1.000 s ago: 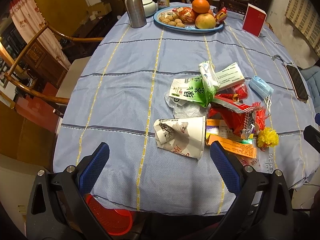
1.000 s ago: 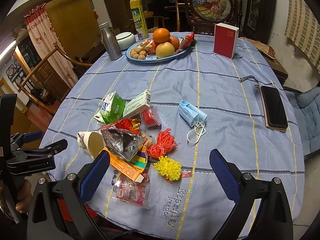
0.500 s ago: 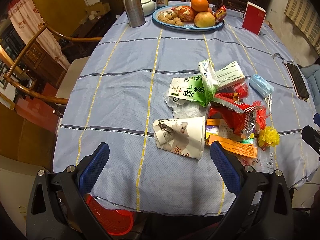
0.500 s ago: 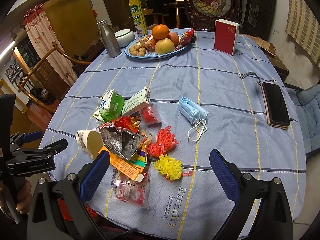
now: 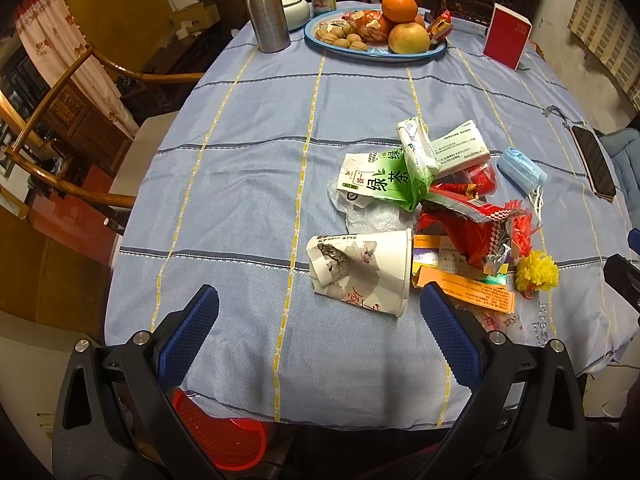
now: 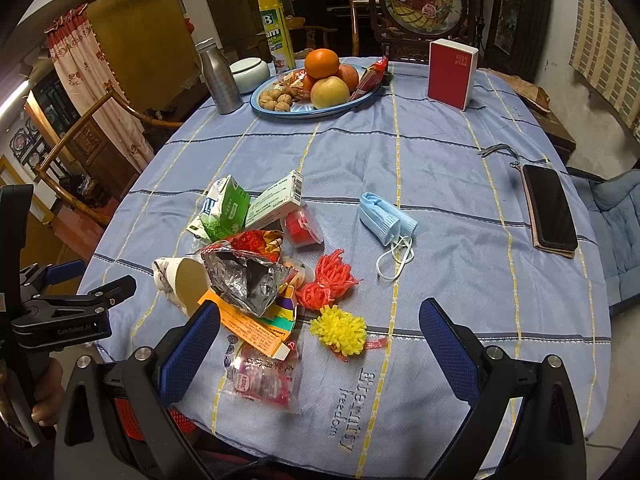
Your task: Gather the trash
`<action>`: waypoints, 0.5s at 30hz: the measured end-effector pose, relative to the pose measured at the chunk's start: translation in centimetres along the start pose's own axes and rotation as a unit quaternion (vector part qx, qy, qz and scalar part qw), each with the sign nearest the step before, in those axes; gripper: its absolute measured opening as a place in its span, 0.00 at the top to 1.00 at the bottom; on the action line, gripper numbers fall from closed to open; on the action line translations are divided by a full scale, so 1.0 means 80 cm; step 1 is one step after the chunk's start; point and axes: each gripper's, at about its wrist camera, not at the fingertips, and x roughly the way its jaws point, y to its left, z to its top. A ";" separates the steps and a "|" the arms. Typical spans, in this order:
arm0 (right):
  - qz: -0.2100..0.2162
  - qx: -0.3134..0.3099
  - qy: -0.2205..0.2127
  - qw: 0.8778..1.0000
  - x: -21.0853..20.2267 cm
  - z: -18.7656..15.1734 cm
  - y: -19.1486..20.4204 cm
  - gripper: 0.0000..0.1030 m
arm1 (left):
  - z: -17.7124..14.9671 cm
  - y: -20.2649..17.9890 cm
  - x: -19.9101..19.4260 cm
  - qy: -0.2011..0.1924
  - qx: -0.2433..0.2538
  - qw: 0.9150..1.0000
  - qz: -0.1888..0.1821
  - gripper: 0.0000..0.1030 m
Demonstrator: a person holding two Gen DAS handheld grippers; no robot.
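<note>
A pile of trash lies on the blue tablecloth [image 5: 248,184]: a crushed paper cup [image 5: 360,270], a green tea carton [image 5: 384,180], a red snack bag [image 5: 464,224], a yellow pom-pom [image 5: 536,274] and a blue face mask [image 5: 520,170]. My left gripper [image 5: 318,320] is open and empty, just short of the cup. My right gripper [image 6: 320,334] is open and empty above the table's near edge, with the yellow pom-pom [image 6: 340,330] between its fingers. The cup [image 6: 182,284], foil bag [image 6: 248,280], red string bundle [image 6: 328,282] and mask [image 6: 384,222] lie ahead of it.
A red basket [image 5: 224,436] sits below the table's near edge. At the far end stand a fruit plate [image 5: 376,34], a metal bottle [image 5: 266,10] and a red box [image 5: 506,34]. A phone [image 6: 550,212] lies at the right edge. Wooden chairs stand on the left.
Both grippers have shifted slightly; the table and trash sit a little lower in both views. Nothing was gripped or moved.
</note>
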 end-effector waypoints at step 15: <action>-0.005 0.005 -0.003 1.000 -0.013 -0.009 -0.004 0.05 | -0.007 -0.002 -0.003 0.003 0.002 1.000 -0.006 0.07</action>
